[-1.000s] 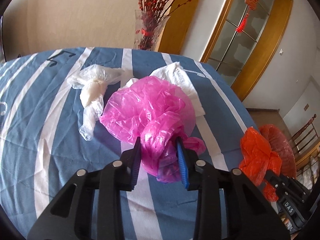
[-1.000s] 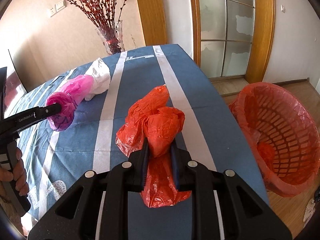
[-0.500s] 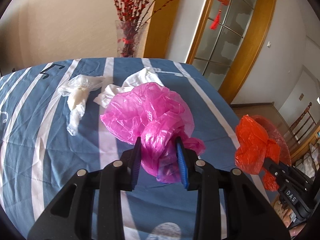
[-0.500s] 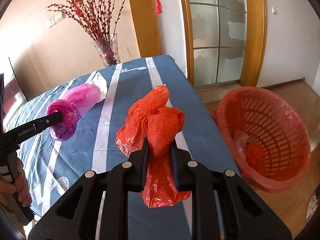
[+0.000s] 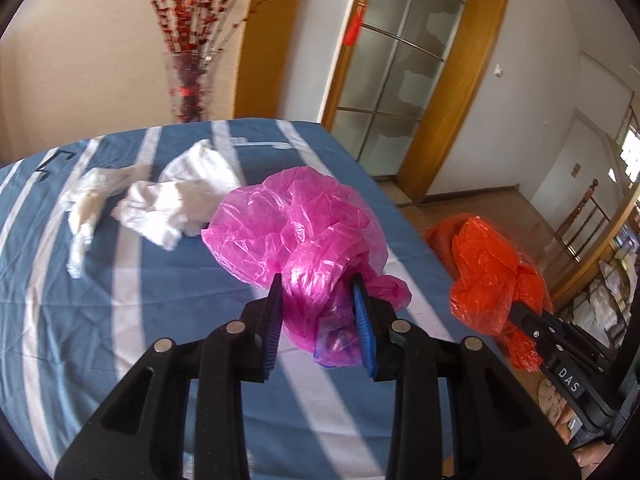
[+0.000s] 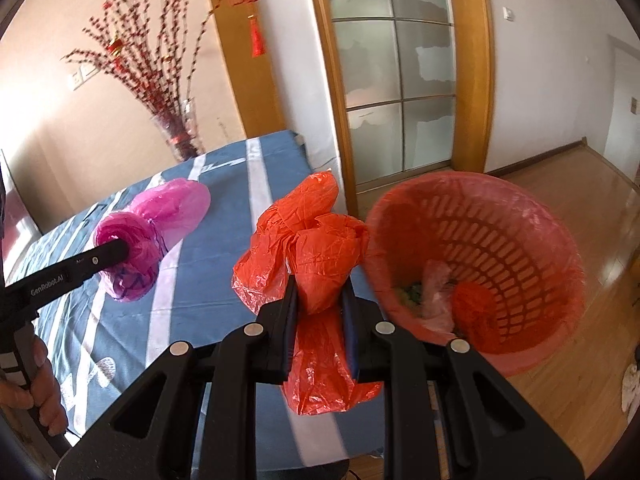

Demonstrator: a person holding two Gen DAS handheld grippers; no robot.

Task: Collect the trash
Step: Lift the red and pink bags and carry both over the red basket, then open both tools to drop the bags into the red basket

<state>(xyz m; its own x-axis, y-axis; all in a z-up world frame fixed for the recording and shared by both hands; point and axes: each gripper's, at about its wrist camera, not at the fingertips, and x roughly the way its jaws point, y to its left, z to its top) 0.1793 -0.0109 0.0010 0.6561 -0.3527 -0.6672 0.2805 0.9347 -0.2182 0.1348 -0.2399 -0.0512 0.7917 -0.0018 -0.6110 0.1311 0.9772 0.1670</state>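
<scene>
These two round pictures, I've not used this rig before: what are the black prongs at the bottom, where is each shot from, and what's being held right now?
No robot arm here: a person carries a two-finger gripper in each hand, with a fisheye camera on each looking along its fingers. The prongs are those fingers.

The left wrist view shows the left gripper shut on a pink bag above a blue striped table. Two white bags lie on the table, and a vase stands at its far end.

The right wrist view shows the right gripper shut on an orange bag, beside a red basket on the floor with some trash already inside. A hand shows at lower left.
</scene>
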